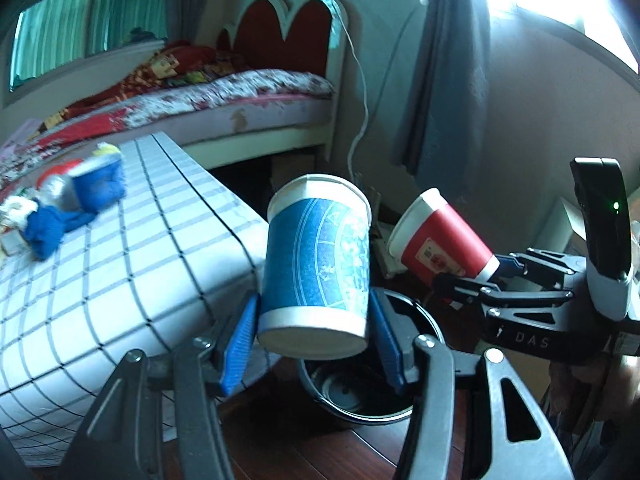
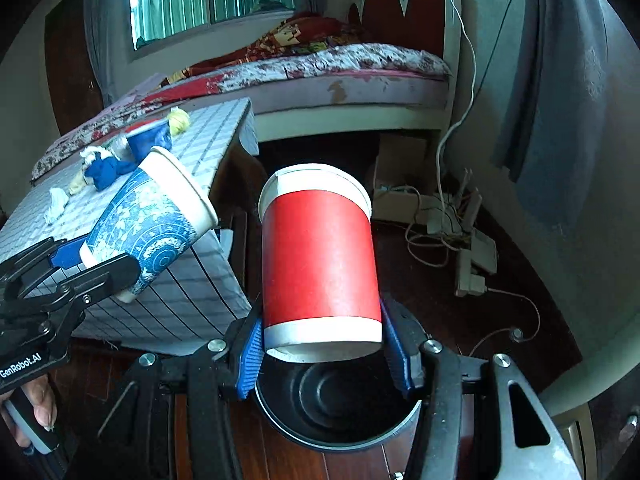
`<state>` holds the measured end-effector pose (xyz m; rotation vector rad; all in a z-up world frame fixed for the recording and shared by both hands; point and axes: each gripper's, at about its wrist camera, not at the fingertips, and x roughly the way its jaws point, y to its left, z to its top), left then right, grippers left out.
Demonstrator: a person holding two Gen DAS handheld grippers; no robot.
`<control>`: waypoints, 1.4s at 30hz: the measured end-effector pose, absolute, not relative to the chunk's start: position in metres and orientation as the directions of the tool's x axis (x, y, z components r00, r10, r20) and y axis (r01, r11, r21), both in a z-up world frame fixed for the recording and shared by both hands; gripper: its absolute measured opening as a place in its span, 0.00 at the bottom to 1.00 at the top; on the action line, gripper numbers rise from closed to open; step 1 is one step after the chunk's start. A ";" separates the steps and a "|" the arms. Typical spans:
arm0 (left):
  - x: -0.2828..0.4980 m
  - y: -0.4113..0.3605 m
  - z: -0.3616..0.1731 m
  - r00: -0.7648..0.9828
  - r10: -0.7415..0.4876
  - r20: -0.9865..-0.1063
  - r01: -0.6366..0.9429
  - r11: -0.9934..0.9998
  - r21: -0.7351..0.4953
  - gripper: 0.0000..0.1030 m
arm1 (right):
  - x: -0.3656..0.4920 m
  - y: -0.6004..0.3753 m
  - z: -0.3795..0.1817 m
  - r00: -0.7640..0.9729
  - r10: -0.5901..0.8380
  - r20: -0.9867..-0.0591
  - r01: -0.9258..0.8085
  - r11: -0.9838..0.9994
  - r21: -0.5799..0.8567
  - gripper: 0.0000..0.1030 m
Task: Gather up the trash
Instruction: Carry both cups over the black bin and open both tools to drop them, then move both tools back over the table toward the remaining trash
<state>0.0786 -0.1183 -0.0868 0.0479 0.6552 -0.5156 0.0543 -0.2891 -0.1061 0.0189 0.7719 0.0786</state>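
My left gripper (image 1: 314,332) is shut on a blue patterned paper cup (image 1: 316,256) and holds it by its base above a black round bin (image 1: 360,404) on the floor. My right gripper (image 2: 322,354) is shut on a red paper cup (image 2: 320,260), also by its base, above the same bin (image 2: 340,412). The red cup (image 1: 440,236) and right gripper (image 1: 470,276) show at the right of the left wrist view. The blue cup (image 2: 156,220) and left gripper (image 2: 92,264) show at the left of the right wrist view.
A table with a checked cloth (image 1: 120,264) stands left of the bin, with blue cloth, a small blue cup and crumpled scraps (image 1: 76,200) on it. A bed (image 2: 340,80) lies behind. Cables and a power strip (image 2: 468,240) lie on the dark wood floor at right.
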 end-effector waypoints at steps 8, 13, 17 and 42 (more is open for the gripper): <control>0.079 -0.150 -0.119 0.564 -0.475 -0.675 0.529 0.836 -0.147 0.56 | 0.057 -0.316 -0.144 0.638 0.111 -0.762 -0.102 0.993 0.059 0.53; 0.079 -0.146 -0.134 0.570 -0.430 -0.700 0.463 0.872 -0.159 0.99 | 0.069 -0.331 -0.183 0.556 0.041 -0.830 -0.048 0.999 0.018 0.99; 0.071 -0.134 -0.140 0.608 -0.330 -0.722 0.368 0.923 -0.112 0.99 | 0.067 -0.343 -0.187 0.537 0.026 -0.843 0.027 0.998 0.048 0.99; 0.089 -0.116 -0.100 0.748 -0.192 -0.635 0.238 0.971 -0.013 0.99 | 0.069 -0.323 -0.144 0.634 0.012 -0.774 0.008 1.000 0.021 0.99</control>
